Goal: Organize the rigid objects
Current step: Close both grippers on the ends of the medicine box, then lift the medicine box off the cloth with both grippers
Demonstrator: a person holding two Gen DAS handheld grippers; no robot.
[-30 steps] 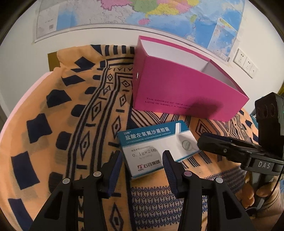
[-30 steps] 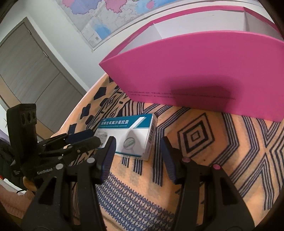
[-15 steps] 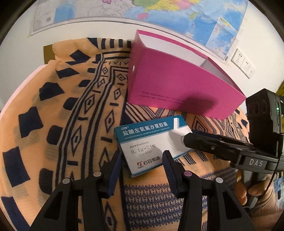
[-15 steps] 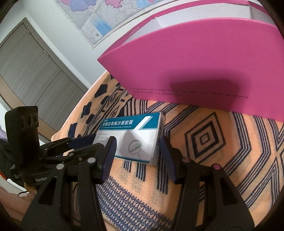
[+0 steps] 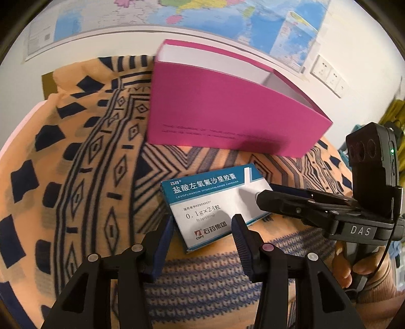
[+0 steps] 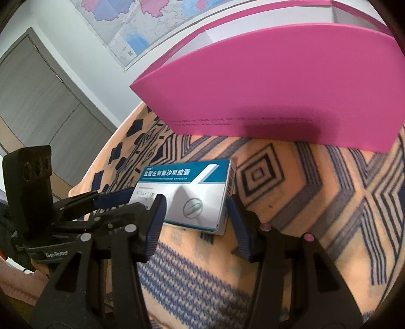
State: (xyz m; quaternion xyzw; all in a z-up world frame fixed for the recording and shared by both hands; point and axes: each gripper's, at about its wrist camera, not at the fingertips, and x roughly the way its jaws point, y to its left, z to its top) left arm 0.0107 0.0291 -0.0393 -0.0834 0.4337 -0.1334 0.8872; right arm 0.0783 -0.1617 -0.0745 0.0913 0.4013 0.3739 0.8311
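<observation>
A white and teal medicine box lies flat on the patterned cloth, in front of an open pink box. My left gripper is open, its jaws on either side of the medicine box's near end. My right gripper is open too, its jaws on either side of the medicine box at the other end. The right gripper shows from the side in the left wrist view, over the box's right end. The pink box fills the back of the right wrist view.
The orange and navy patterned cloth covers the surface. A wall map and wall sockets are behind the pink box. A grey door stands far left in the right wrist view.
Both grippers have moved in closer to the medicine box, so their open jaws now stand at its two ends. The medicine box and pink box have not moved on the cloth.
</observation>
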